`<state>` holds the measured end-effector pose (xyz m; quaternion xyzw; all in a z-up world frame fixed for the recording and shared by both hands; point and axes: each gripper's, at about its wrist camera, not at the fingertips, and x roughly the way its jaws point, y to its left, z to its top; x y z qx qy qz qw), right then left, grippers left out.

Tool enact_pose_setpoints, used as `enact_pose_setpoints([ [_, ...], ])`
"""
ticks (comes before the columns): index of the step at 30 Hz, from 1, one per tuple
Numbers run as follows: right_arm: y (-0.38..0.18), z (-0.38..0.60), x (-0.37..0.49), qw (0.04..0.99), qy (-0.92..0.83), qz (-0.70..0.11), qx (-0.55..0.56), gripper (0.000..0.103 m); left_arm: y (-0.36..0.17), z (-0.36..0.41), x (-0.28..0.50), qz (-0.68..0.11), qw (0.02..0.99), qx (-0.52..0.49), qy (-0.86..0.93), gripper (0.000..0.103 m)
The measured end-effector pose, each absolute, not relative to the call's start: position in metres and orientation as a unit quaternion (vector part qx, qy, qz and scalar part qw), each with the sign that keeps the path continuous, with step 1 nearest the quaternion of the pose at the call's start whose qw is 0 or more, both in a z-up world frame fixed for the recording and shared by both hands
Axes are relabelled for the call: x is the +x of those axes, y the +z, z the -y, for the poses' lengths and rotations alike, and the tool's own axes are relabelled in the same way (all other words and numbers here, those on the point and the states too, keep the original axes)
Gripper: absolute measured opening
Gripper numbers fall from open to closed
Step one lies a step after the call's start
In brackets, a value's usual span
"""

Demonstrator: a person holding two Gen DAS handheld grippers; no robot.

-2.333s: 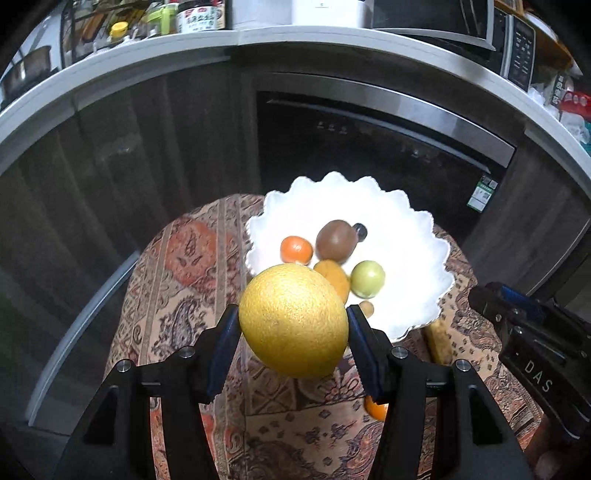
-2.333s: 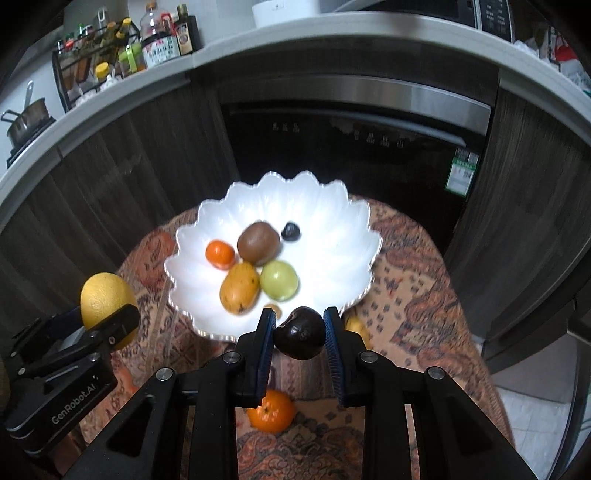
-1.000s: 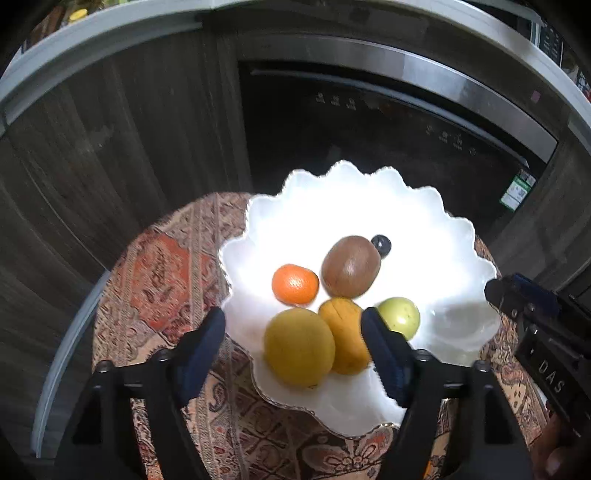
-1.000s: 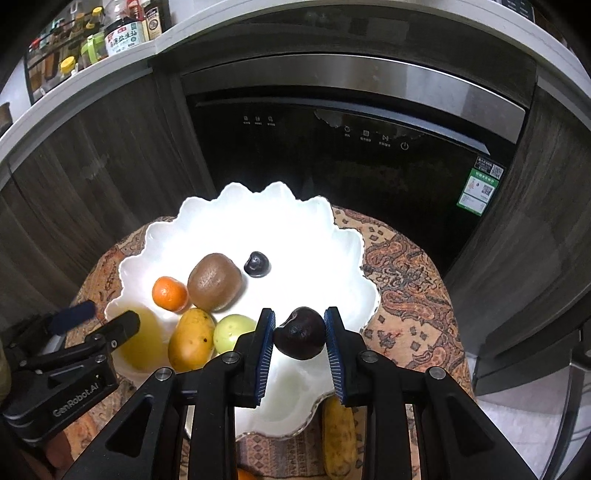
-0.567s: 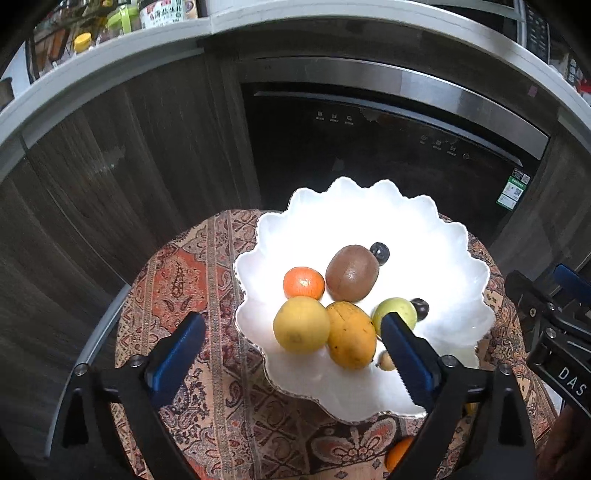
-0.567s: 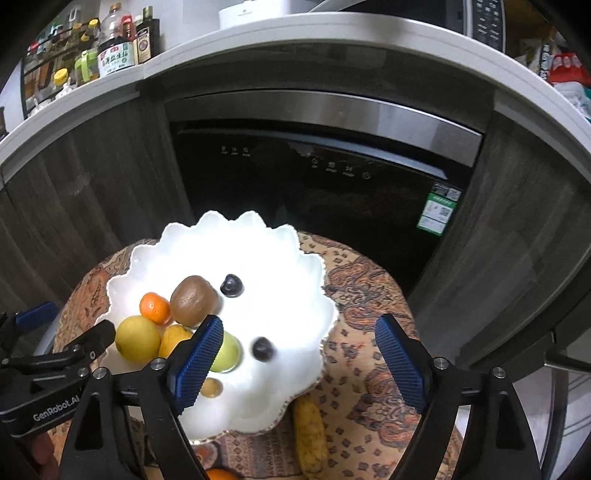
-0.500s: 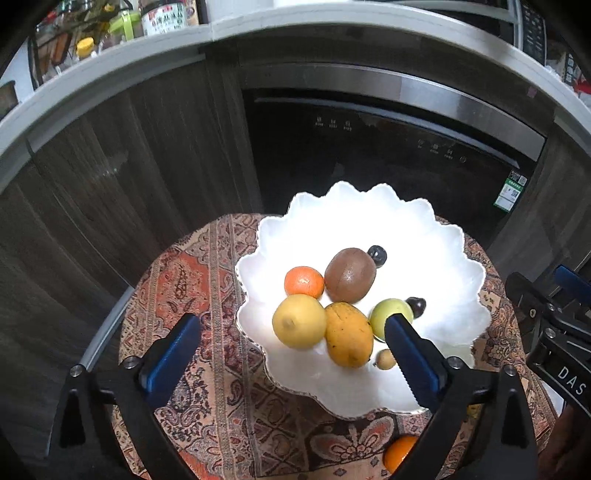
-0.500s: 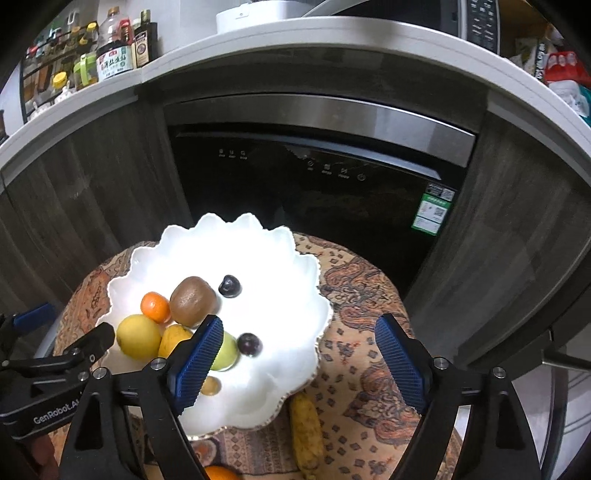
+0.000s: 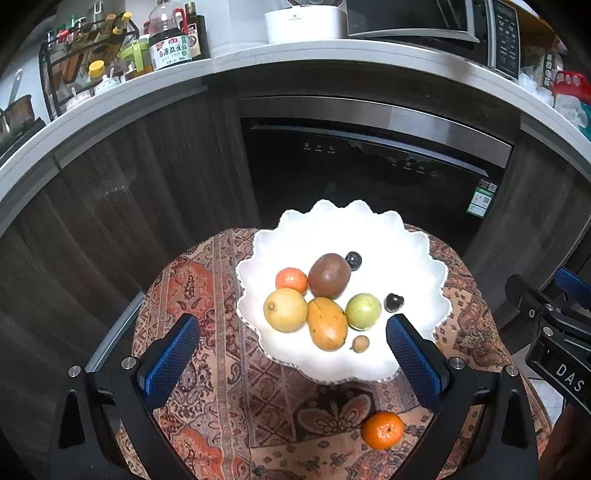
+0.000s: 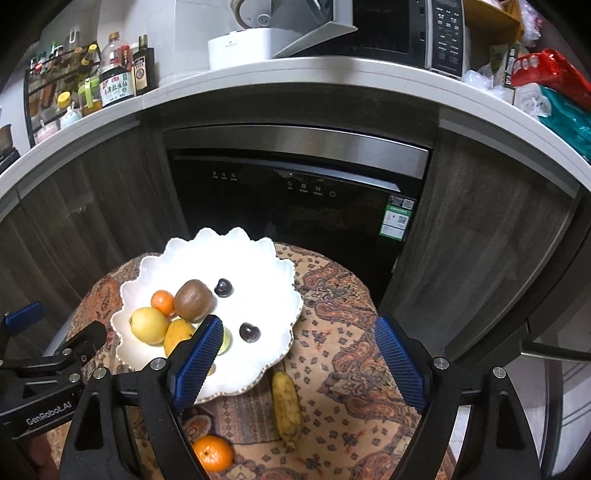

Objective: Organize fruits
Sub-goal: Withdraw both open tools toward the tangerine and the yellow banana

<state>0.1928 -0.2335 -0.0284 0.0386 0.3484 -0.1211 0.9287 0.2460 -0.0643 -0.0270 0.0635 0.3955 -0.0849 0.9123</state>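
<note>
A white scalloped bowl (image 9: pixel 413 254) (image 10: pixel 266 258) on a patterned cloth holds a yellow lemon (image 9: pixel 285 309) (image 10: pixel 149 325), a mango (image 9: pixel 327 323), a kiwi (image 9: pixel 329 275), a small orange (image 9: pixel 291 280), a green fruit (image 9: pixel 363 311), two dark plums (image 9: pixel 394 302) (image 10: pixel 249 332) and a small brown fruit (image 9: pixel 359 343). A loose orange (image 9: pixel 382 430) (image 10: pixel 212 458) and a banana (image 10: pixel 285 404) lie on the cloth in front of the bowl. My left gripper (image 9: pixel 291 358) is open and empty above the bowl's near side. My right gripper (image 10: pixel 299 365) is open and empty to the bowl's right.
The round table with its patterned cloth (image 9: pixel 207 295) stands in front of a black dishwasher (image 9: pixel 369 166) and dark wood cabinets. The counter above carries bottles (image 10: pixel 116 81), a white appliance and a microwave (image 10: pixel 406 29). Floor shows beyond the table's right edge.
The left gripper let go of the lemon into the bowl and the right let go of a dark plum. Both opened wide and have drawn back and up from the bowl.
</note>
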Motion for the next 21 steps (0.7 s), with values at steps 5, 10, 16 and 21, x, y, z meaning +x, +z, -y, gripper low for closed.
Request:
enact_pose_setpoints([
  [5,-0.029,0.237,0.177,0.929,-0.124,-0.347,0.041,0.085,-0.027,0.067,0.232,-0.396,0.912,0.064,-0.088,0.102],
  [10,-0.034,0.243,0.164,0.927,-0.129,-0.349,0.044,0.085,-0.030,0.073,0.220,-0.398,0.911,0.060,-0.092,0.102],
  [16,-0.049,0.255,0.149,0.922,-0.137,-0.359,0.044,0.085,-0.046,0.085,0.206,-0.412,0.903,0.058,-0.106,0.102],
  [21,-0.067,0.266,0.137,0.917,-0.144,-0.369,0.051,0.085,-0.061,0.094,0.195,-0.414,0.901,0.054,-0.115,0.102],
])
